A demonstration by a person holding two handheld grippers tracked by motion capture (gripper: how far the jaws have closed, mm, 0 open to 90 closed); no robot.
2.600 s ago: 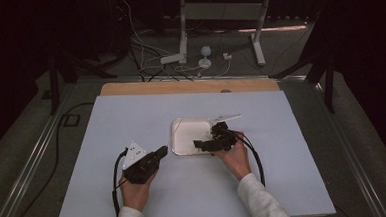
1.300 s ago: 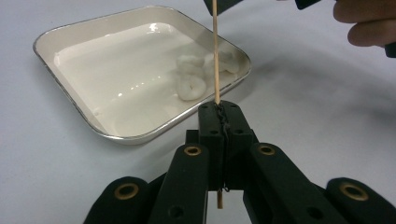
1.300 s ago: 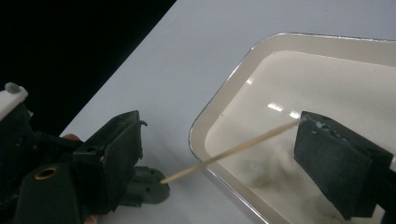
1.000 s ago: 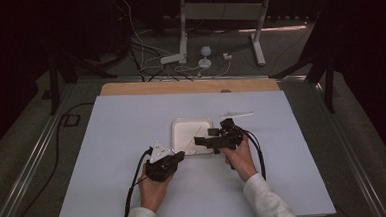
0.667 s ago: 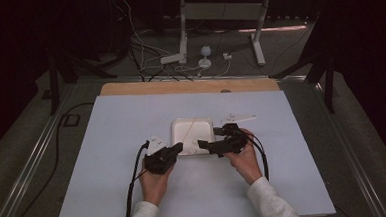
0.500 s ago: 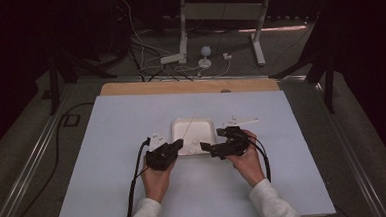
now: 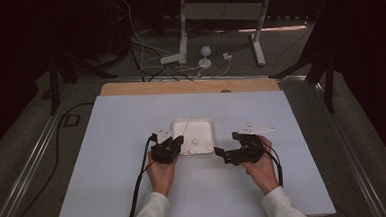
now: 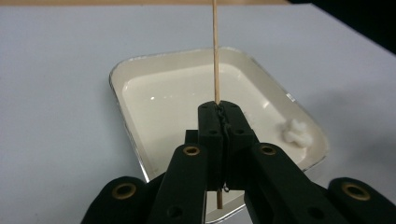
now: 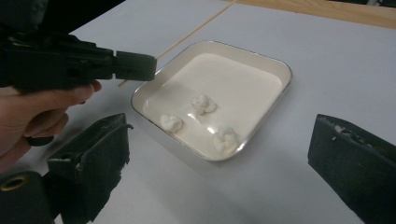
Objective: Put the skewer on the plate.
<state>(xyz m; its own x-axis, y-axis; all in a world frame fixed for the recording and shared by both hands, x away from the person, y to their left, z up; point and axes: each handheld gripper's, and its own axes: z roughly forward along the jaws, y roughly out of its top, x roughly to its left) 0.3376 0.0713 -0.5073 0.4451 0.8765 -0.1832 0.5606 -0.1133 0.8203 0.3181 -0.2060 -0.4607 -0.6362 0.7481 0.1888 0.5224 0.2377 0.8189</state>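
A white square tray [image 7: 202,124] lies mid-table with three white fluffy balls [image 9: 201,103] in its near half. My left gripper [image 7: 177,140] sits at the tray's left edge, shut on a thin wooden skewer [image 8: 215,51] that points away over the tray. In the left gripper view the jaws [image 8: 218,108] are pressed together on the stick, and one ball [image 8: 294,131] shows at the right. My right gripper [image 7: 219,152] is just off the tray's near right corner. Its jaws [image 9: 222,135] have just been opening and now stand wide apart, holding nothing.
The pale blue-white tabletop [image 7: 108,158] has a wooden strip [image 7: 190,86] along its far edge. Beyond it on the floor are a stand's legs [image 7: 221,17] and loose cables [image 7: 178,64]. Metal rails [image 7: 29,167] run beside the table.
The left gripper has come forward and right to the tray's left edge with the skewer. The right gripper has drawn back off the tray to the right, its jaws spreading.
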